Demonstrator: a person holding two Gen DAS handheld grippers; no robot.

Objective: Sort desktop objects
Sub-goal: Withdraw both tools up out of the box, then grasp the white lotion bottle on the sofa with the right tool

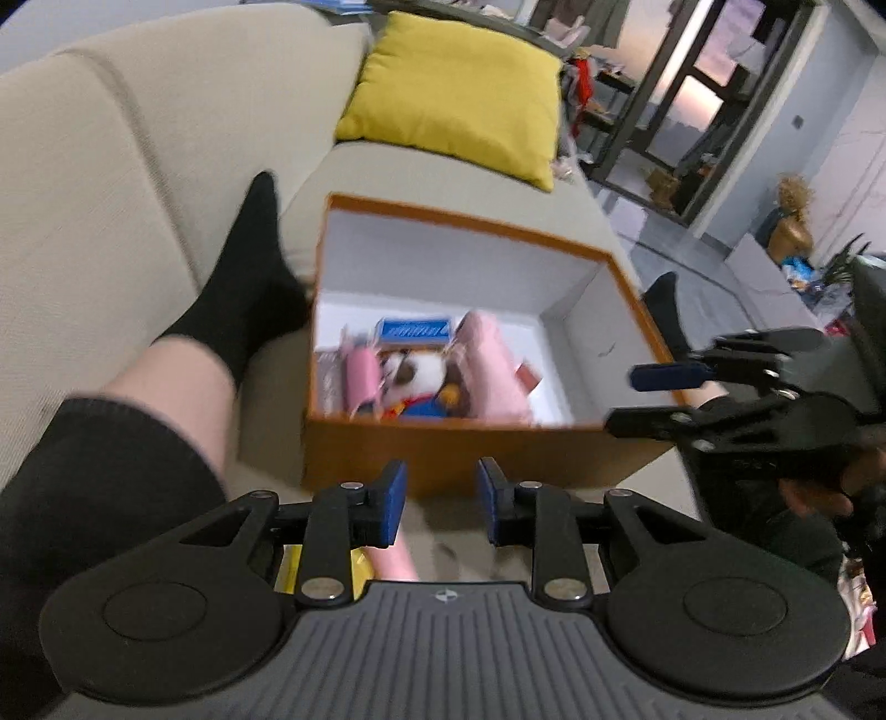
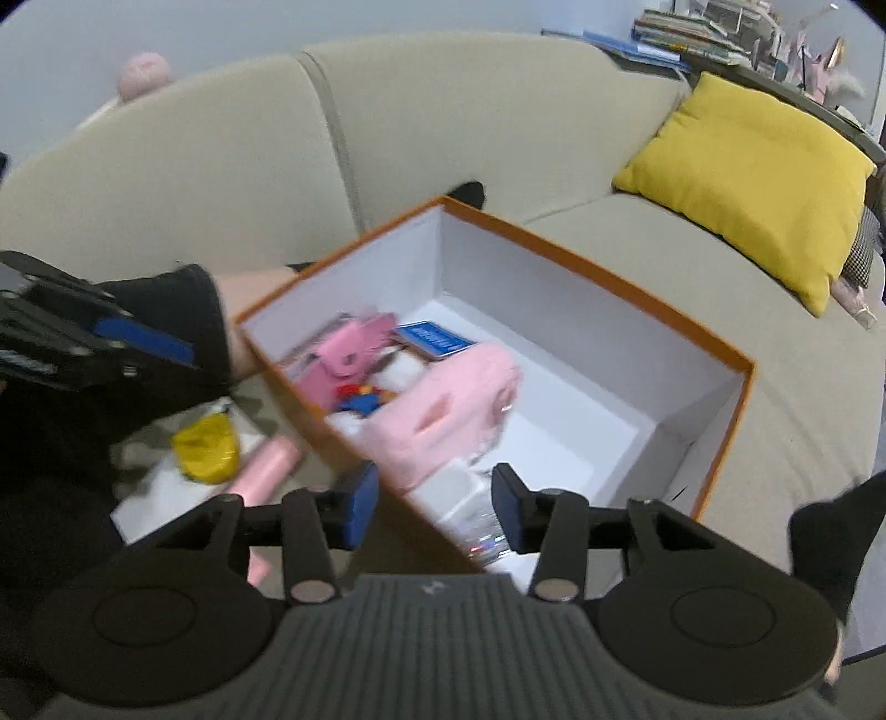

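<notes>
Both my left tool (image 1: 442, 501) and right tool (image 2: 436, 507) gape empty beside the orange box (image 2: 554, 243); next I'd fetch the yellow packet (image 2: 206, 448) off the sofa seat.

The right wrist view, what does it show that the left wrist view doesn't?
Only the right wrist view shows the yellow crumpled item and the pink tube lying outside the box, plus the book stack behind the sofa.

Only the left wrist view shows the gold bust and the dark shelving unit.

Both show the orange box with its pink items and the blue card, the yellow cushion, and both tools empty with jaws apart: the left tool and the right tool.
</notes>
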